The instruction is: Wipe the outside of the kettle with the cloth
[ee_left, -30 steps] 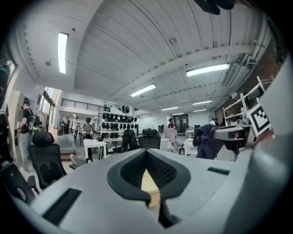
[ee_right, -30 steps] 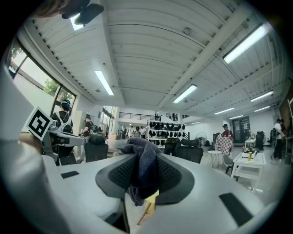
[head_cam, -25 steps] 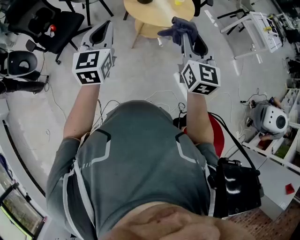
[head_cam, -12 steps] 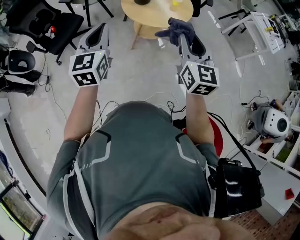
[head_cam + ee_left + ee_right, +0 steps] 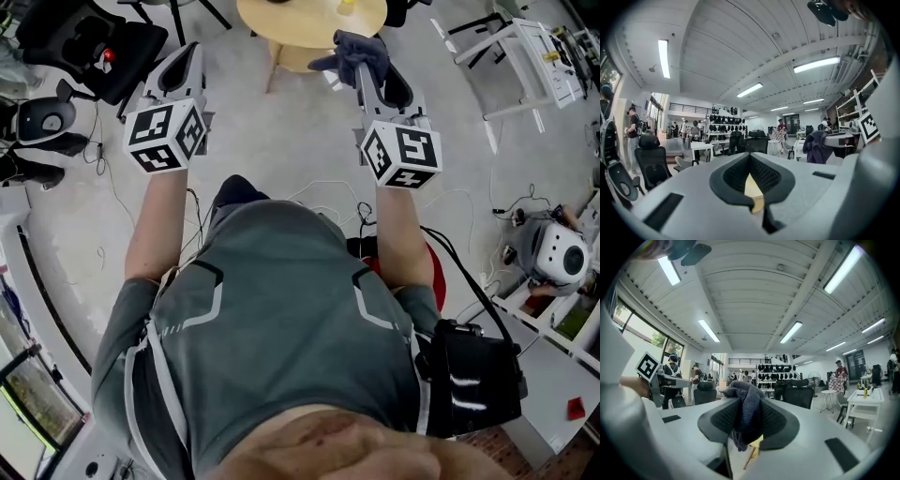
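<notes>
We grip cloth (image 5: 356, 47) in right gripper (image 5: 363, 69), near far table (image 5: 309, 23); our left gripper (image 5: 186, 54) clenched, empty.

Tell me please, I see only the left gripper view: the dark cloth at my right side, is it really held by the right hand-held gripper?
Observer: Yes. In the right gripper view the right hand-held gripper is shut on the cloth, which is bunched between its jaws.
Operator: And what is in front of me, lower down?
Observer: The head view shows a round wooden table just beyond the cloth. I cannot make out a kettle on the part in view.
</notes>
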The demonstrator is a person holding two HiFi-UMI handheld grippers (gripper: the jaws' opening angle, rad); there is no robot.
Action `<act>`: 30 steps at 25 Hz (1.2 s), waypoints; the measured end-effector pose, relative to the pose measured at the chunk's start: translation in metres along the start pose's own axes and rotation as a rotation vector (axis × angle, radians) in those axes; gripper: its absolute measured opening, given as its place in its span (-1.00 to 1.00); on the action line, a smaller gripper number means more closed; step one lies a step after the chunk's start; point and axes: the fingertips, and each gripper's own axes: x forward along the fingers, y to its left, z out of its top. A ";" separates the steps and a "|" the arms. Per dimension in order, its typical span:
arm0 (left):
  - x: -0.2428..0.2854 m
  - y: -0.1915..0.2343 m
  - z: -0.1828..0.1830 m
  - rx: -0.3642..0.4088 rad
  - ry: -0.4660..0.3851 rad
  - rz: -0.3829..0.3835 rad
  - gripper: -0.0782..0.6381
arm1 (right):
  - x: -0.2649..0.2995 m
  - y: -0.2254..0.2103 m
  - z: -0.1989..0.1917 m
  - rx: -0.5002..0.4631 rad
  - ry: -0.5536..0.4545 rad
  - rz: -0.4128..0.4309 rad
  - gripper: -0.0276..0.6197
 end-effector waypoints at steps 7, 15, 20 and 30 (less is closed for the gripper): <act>0.033 0.016 -0.007 0.006 0.018 -0.028 -0.76 | 0.032 -0.004 -0.013 0.013 0.002 0.004 -0.51; 0.087 0.038 0.007 0.021 -0.015 -0.086 -0.76 | 0.087 -0.007 -0.004 -0.014 0.010 -0.012 -0.50; 0.139 0.098 0.009 0.018 -0.018 -0.097 -0.76 | 0.162 0.001 -0.003 -0.001 0.004 -0.041 -0.51; 0.219 0.198 0.002 -0.006 0.005 -0.196 -0.76 | 0.294 0.018 -0.013 0.018 0.061 -0.099 -0.50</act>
